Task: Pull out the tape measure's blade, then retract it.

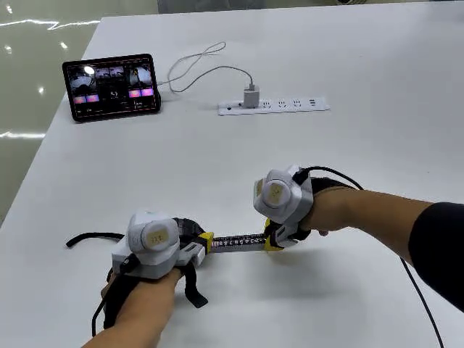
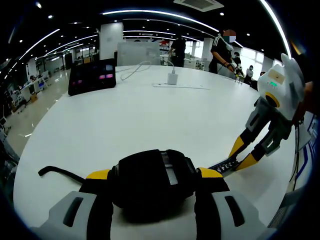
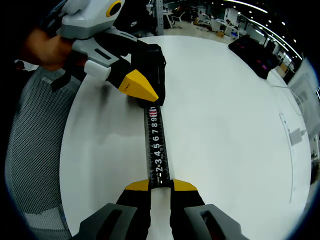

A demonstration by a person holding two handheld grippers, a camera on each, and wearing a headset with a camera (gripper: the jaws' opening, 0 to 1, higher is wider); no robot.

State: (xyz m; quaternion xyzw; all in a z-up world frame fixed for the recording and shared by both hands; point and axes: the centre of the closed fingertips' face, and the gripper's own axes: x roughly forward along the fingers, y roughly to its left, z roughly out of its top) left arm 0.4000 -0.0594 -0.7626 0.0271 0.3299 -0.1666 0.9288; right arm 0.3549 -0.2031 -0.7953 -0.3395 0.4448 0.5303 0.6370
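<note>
**Head view.** Your left tool [image 1: 194, 243] is clamped on the black case [image 1: 185, 230] of the tape measure, low on the desk [image 1: 217, 159] near its front edge. Your right tool [image 1: 272, 243] is pinched shut on the free end of the blade [image 1: 235, 241]. A short run of blade spans the gap between the two. A black strap [image 1: 88, 237] trails off to the left. The tablet [image 1: 112, 87] and power strip [image 1: 274, 106] sit well apart at the far side.

**Left gripper view.** Here you see what the head view hides: both jaws press the case's flat sides, with the body seated deep between them. That looks like the right place to hold it. The case is likely hard, compact and fairly weighty, so it should not crush, but the plastic may slip if the grip loosens. The blade leaves to the right, toward the other tool.

**Right gripper view.** This view alone shows the blade's printed face, with the numbers running from your jaws to the case mouth. The jaws close on its very tip. Expect thin, springy steel that is stiff in a straight line, quick to kink if twisted, slick, and pulling back toward the case. Keep the tip pinched flat and pull in line.
</note>
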